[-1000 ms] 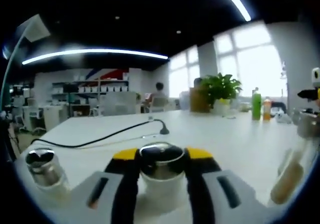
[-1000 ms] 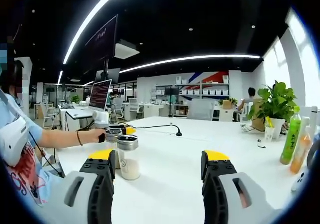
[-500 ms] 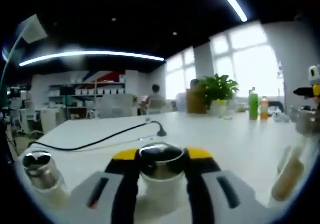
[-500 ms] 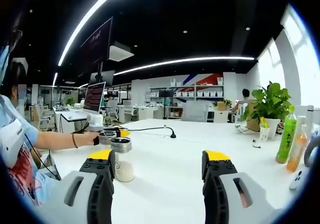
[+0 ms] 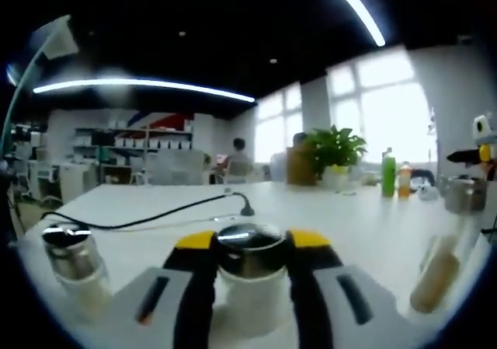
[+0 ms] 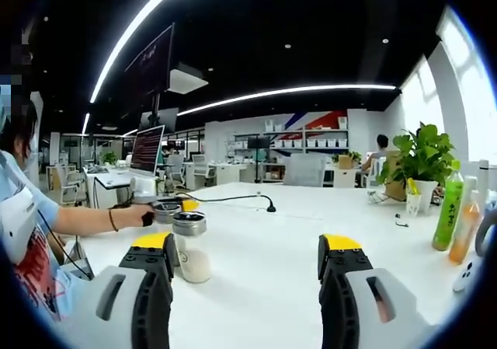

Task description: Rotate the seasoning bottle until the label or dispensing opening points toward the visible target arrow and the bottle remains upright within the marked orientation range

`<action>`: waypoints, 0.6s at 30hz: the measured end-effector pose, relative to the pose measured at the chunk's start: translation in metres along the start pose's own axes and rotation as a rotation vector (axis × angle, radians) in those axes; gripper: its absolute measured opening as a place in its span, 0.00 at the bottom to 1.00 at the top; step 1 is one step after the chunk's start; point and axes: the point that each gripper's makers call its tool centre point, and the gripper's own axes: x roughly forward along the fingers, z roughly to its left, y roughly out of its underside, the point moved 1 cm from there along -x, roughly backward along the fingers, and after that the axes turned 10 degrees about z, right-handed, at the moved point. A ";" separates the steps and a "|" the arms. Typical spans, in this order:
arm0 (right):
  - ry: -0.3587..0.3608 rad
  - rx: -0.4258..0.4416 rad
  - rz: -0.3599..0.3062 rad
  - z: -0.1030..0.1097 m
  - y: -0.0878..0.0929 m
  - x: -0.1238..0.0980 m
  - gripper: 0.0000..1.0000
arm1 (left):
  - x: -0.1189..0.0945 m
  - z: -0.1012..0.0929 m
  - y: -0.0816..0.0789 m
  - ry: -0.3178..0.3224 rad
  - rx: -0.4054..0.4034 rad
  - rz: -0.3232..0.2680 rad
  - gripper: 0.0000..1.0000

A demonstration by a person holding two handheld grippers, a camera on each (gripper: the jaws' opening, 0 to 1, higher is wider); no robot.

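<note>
Our left gripper [image 5: 250, 249] clamps the upright seasoning bottle [image 5: 250, 275] on the white table [image 5: 365, 225]. Our right gripper [image 6: 250, 260] hangs wide apart, holding nothing.

Since a second ago, nothing on the table has moved; both views have only shifted slightly.

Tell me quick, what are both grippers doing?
Left gripper: shut on the bottle.
Right gripper: open, holding nothing.
</note>
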 end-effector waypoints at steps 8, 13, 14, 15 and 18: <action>0.007 -0.006 0.002 -0.001 0.000 -0.001 0.81 | -0.025 -0.015 -0.014 0.045 0.018 -0.023 0.36; 0.023 0.018 0.020 -0.006 0.004 0.000 0.85 | -0.040 -0.028 -0.016 0.087 0.053 -0.022 0.36; 0.026 0.020 0.021 -0.006 0.005 0.000 0.85 | -0.043 -0.030 -0.017 0.091 0.052 -0.025 0.36; 0.029 0.020 0.019 -0.007 0.004 -0.001 0.86 | -0.046 -0.031 -0.018 0.097 0.045 -0.027 0.36; 0.035 0.018 0.011 -0.007 0.002 -0.002 0.86 | -0.055 -0.039 -0.018 0.122 0.032 -0.019 0.36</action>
